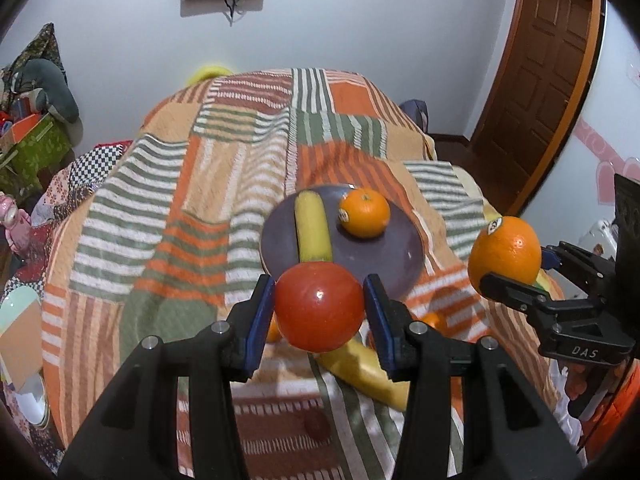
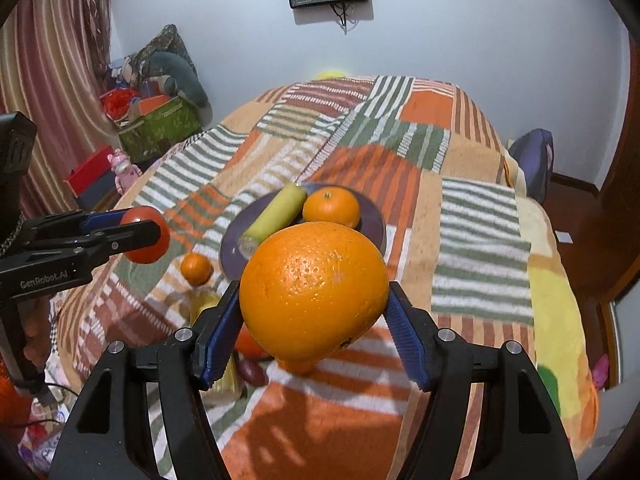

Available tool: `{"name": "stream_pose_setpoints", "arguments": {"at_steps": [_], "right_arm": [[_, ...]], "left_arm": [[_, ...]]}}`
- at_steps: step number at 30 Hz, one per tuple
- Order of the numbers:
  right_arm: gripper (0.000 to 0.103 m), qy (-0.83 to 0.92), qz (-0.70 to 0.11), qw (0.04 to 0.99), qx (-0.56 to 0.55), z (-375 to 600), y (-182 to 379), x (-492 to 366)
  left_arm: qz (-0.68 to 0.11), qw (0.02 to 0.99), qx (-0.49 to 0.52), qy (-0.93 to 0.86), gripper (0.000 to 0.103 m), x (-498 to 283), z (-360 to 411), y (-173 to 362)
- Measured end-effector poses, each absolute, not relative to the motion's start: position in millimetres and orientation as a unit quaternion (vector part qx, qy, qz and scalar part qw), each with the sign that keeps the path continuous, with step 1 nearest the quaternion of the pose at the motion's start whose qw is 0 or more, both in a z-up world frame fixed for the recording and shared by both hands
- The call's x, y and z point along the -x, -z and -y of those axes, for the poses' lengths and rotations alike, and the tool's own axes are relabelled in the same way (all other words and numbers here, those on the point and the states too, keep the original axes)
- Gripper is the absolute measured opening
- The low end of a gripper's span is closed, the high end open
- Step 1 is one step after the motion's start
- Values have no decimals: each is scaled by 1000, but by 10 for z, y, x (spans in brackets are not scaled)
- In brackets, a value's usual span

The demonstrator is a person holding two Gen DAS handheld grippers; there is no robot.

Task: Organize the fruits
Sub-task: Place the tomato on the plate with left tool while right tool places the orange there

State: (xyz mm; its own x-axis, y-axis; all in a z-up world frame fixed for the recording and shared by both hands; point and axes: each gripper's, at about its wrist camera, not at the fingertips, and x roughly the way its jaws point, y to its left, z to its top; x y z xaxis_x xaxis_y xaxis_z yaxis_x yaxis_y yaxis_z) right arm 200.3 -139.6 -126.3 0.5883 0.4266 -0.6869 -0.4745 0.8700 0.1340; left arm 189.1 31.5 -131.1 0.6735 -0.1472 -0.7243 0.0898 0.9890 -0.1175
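My left gripper (image 1: 319, 309) is shut on a red tomato (image 1: 319, 306) and holds it above the bed, just short of a dark purple plate (image 1: 384, 264). The plate holds a banana (image 1: 313, 229) and a small orange (image 1: 365, 213). My right gripper (image 2: 313, 312) is shut on a large orange (image 2: 314, 290), raised right of the plate (image 2: 232, 242). In the left wrist view the large orange (image 1: 505, 252) hangs at the right. In the right wrist view the tomato (image 2: 154, 240) is at the left. A small orange (image 2: 196, 268) lies loose on the blanket.
Another banana (image 1: 364, 372) lies on the striped blanket (image 1: 160, 208) under my left gripper. More fruit pieces lie below the right gripper, a reddish one (image 2: 250, 346) among them. A green box (image 2: 160, 128) of clutter stands left of the bed. A wooden door (image 1: 536, 92) is at the right.
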Motion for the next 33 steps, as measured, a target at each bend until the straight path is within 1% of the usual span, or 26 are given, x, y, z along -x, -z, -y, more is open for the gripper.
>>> {"name": "stream_pose_setpoints", "arguments": {"at_steps": [5, 12, 33], "right_arm": [[66, -259, -370, 892, 37, 1302, 1247, -2131], [66, -271, -376, 885, 47, 1121, 1333, -2325], [66, -290, -424, 855, 68, 767, 1737, -2771]], "left_arm": [[-396, 916, 39, 56, 45, -2078, -402, 1316], [-411, 909, 43, 49, 45, -2405, -464, 1488], [-470, 880, 53, 55, 45, -3077, -505, 2051]]}}
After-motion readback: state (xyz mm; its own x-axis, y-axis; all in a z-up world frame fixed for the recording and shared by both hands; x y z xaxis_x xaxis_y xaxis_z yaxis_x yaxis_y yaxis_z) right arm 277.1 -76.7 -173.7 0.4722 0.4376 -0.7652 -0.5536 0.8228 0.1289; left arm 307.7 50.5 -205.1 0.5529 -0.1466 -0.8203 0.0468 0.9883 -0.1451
